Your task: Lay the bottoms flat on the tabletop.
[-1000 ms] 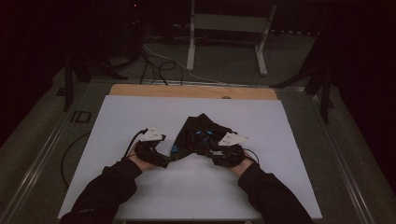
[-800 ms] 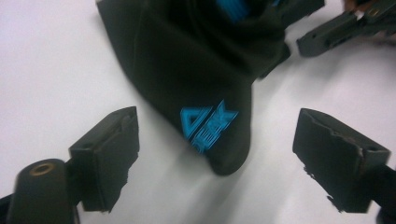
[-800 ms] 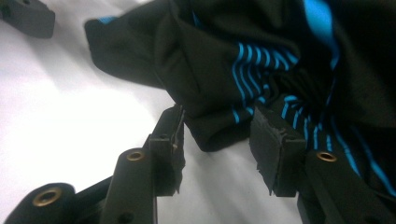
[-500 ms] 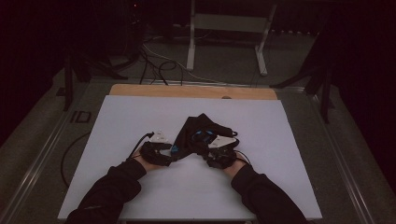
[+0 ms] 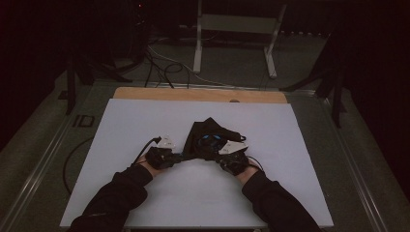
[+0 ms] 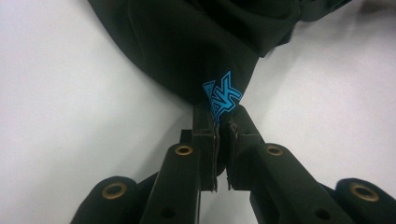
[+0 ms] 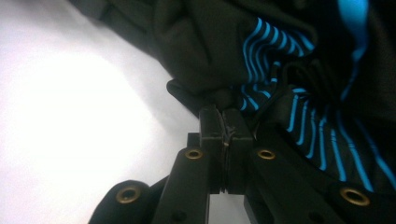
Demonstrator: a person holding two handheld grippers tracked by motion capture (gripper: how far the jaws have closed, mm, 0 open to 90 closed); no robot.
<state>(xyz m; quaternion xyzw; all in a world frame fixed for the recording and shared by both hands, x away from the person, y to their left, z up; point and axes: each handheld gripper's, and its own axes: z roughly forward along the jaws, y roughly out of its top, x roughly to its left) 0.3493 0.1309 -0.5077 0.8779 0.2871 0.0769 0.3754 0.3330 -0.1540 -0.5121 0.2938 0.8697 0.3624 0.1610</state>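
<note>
A black garment (image 5: 208, 133) with blue print lies crumpled on the white table top (image 5: 145, 121). My left gripper (image 5: 181, 156) is at its near left corner. In the left gripper view the jaws have just been closing, and the gripper (image 6: 220, 122) is shut on the cloth right below a blue logo (image 6: 222, 95). My right gripper (image 5: 215, 153) is at the garment's near right edge. Its jaws have also just been closing, and the gripper (image 7: 223, 116) pinches a fold of black cloth (image 7: 205, 51) beside blue stripes (image 7: 266, 42).
A wooden strip (image 5: 198, 95) runs along the table's far edge. Beyond it on the floor stand a metal frame (image 5: 232, 24) and loose cables (image 5: 159, 63). White surface lies open to both sides of the garment. Dark sleeves come in from the bottom.
Both grippers have edged a little inward along the garment's near edge. The garment itself lies where it was.
</note>
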